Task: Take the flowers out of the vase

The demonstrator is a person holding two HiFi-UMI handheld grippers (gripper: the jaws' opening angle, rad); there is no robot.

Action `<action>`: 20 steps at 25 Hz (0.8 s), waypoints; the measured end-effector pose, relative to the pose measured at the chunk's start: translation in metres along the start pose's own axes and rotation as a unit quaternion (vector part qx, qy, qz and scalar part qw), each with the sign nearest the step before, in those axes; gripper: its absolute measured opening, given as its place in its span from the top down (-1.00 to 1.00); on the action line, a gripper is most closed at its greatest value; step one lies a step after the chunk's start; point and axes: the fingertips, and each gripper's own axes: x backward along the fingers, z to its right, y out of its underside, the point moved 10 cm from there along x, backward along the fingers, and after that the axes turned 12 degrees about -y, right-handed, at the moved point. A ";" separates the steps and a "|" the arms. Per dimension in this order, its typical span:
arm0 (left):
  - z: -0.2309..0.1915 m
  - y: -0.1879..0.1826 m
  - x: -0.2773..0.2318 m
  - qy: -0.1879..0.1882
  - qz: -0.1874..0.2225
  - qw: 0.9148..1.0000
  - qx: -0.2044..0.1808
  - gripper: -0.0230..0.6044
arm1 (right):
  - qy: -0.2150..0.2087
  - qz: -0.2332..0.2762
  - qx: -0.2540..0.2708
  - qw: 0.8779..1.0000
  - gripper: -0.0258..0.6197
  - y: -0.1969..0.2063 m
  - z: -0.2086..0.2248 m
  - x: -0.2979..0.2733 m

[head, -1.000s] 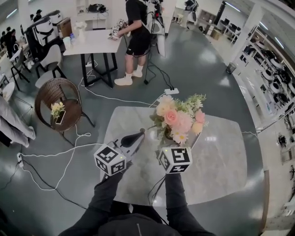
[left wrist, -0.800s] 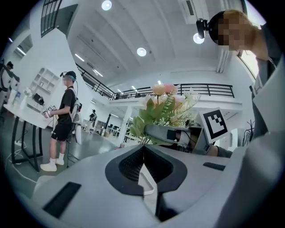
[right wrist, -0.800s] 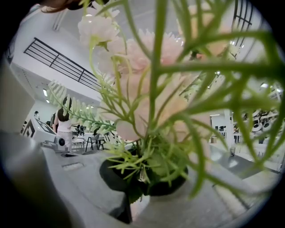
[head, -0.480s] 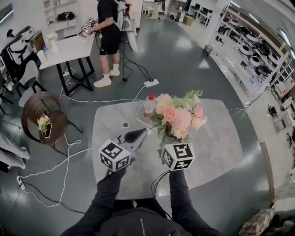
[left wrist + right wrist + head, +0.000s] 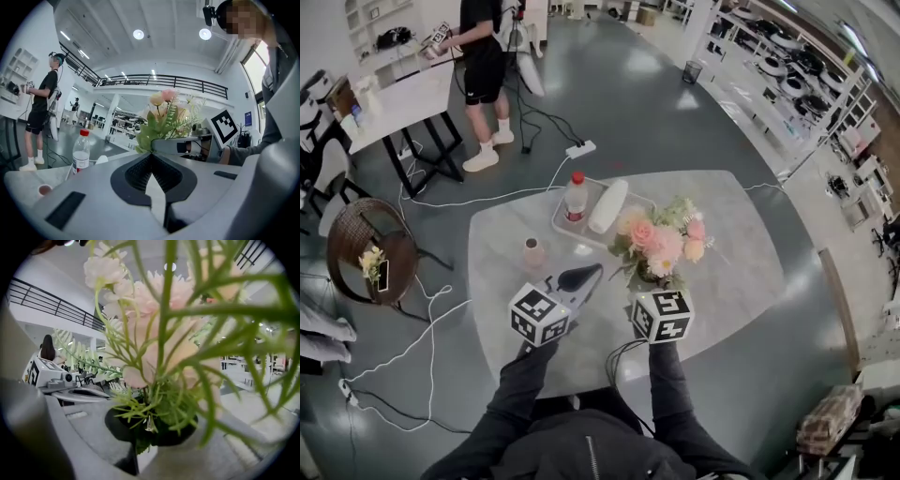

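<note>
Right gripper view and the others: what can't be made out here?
- Flower stems in the right hand-held gripper: right gripper view, foliage covers the grip.
- White object on the tray: head view, too small to tell whether it is the vase.
- Cup: head view, contents too small.

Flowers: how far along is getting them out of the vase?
Done, apparently: the flowers are free, their stems bare. In hand: the right gripper is shut on those stems, over the table; the left gripper is shut, empty. Left: probably setting them down.
</note>
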 end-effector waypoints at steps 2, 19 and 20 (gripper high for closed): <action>0.003 0.005 -0.001 0.005 -0.008 1.000 0.003 0.92 | 0.001 -0.006 -0.013 1.000 0.78 0.009 -0.001 0.004; 0.009 0.042 0.017 -0.011 -0.049 0.998 0.034 0.92 | -0.018 -0.063 -0.041 0.997 0.78 0.056 -0.025 0.006; 0.008 0.042 0.018 -0.013 -0.048 0.998 0.035 0.92 | -0.019 -0.063 -0.040 0.997 0.78 0.056 -0.026 0.005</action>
